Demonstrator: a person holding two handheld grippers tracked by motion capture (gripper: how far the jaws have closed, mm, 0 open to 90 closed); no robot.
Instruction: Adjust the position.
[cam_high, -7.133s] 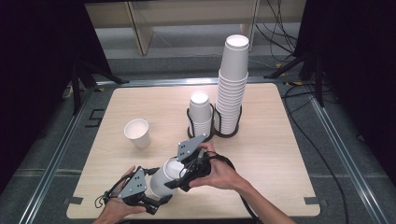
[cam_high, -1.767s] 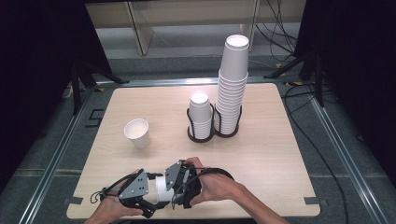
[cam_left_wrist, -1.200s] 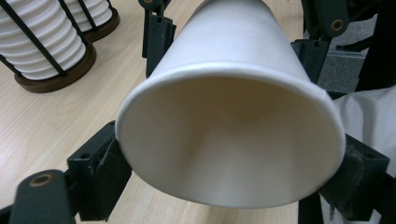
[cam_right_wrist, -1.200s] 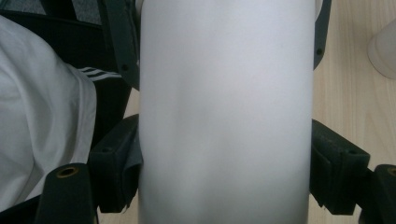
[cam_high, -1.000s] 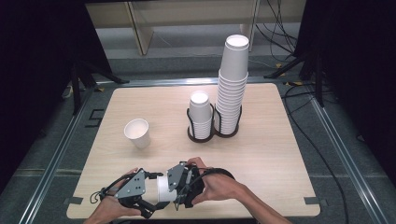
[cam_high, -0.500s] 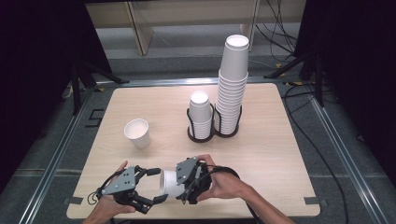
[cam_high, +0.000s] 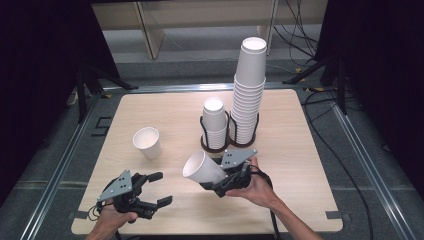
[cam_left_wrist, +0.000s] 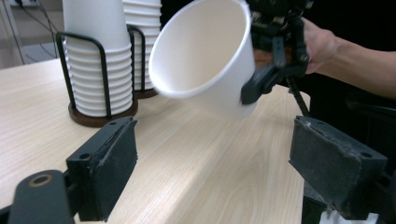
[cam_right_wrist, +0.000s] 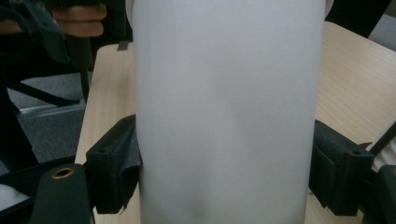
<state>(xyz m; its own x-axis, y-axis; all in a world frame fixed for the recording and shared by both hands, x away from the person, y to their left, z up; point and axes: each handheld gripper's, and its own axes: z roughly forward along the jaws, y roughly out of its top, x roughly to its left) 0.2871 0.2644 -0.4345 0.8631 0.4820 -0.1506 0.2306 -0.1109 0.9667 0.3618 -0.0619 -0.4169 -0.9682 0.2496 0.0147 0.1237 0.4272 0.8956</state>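
We are pinching the light, crushable cup (cam_high: 202, 168) low on its wall with the right gripper (cam_high: 225, 186), while the left gripper (cam_high: 156, 189) at 8 o'clock is standing spread, empty.

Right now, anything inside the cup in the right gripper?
Nothing visible: the left gripper view looks into the tilted paper cup and shows bare white wall. Its bottom, deep inside, is hidden from view.

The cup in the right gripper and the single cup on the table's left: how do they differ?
The held cup is in the air, clamped by the right gripper; the single cup stands free on the table. The held cup lies tilted, mouth leftwards; the single cup is upright. Both are plain white.
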